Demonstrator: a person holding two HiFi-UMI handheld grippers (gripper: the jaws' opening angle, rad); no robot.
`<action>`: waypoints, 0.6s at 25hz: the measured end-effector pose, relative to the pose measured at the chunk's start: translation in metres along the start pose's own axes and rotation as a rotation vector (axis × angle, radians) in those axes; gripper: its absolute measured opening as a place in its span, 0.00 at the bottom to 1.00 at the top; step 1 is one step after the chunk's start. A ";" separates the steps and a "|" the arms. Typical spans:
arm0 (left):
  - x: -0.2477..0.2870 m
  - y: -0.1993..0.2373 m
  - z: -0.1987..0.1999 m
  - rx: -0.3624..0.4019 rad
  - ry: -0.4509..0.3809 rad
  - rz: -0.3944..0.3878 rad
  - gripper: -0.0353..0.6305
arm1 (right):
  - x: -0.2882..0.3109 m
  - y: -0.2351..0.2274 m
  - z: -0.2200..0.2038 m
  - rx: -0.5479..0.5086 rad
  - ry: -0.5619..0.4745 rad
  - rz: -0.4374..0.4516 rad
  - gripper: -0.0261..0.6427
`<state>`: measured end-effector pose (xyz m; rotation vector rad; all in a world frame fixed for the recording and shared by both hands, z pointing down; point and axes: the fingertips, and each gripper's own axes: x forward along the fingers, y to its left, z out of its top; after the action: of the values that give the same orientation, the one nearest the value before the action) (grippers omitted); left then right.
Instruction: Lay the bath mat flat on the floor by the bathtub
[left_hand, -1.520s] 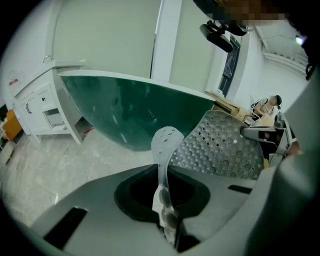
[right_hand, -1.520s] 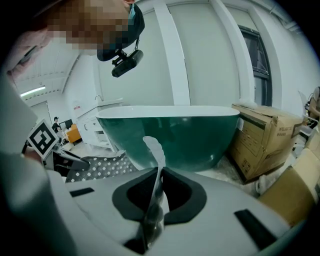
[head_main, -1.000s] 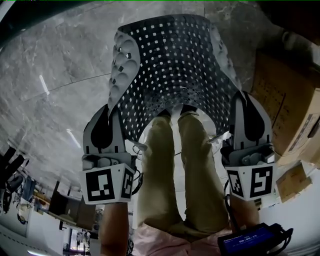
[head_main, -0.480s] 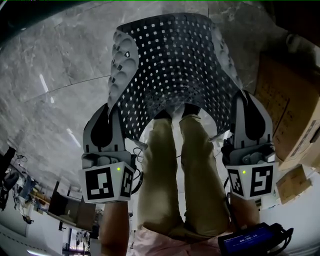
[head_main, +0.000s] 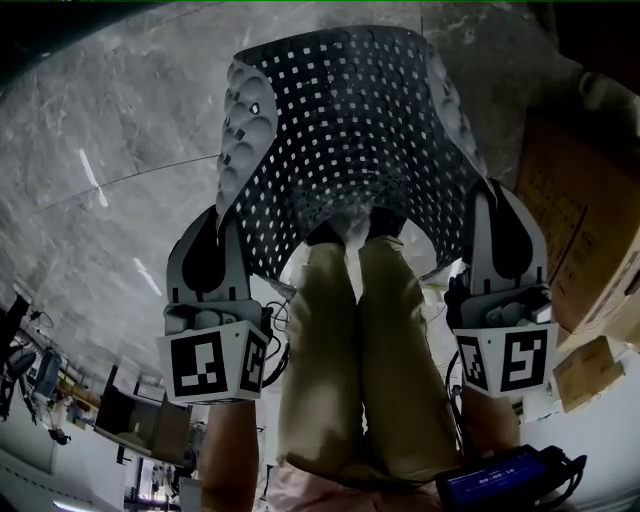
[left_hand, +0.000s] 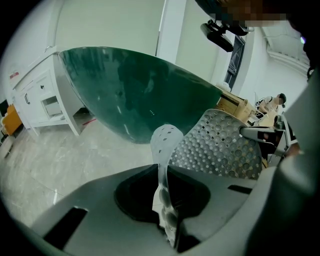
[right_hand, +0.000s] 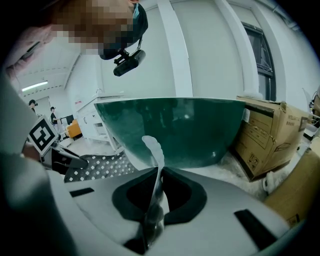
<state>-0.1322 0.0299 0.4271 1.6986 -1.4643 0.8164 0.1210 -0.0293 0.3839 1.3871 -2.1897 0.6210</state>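
Nearby, cardboard boxes (bathtub ahead) beside mat.

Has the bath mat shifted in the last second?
No. The bath mat sits where it was against the floor seam, held by the left gripper and right gripper.

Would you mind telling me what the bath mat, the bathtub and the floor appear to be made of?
The bath mat looks like soft rubber or PVC: it droops and curls, with punched holes and suction cups. The bathtub is glossy dark green, perhaps acrylic or enamel; it reflects lights. The floor seems polished grey stone or tile, veined.
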 end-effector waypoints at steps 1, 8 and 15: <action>0.000 0.000 0.000 0.001 -0.001 0.001 0.12 | 0.000 0.000 0.000 0.000 -0.001 0.001 0.08; 0.002 -0.001 0.003 0.007 -0.026 -0.006 0.12 | 0.000 -0.001 -0.001 -0.006 -0.003 -0.003 0.08; 0.001 -0.001 0.000 -0.004 -0.007 -0.003 0.12 | 0.000 0.000 -0.001 -0.012 -0.002 0.000 0.08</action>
<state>-0.1315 0.0294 0.4276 1.7014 -1.4670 0.8061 0.1210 -0.0288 0.3847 1.3826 -2.1914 0.6052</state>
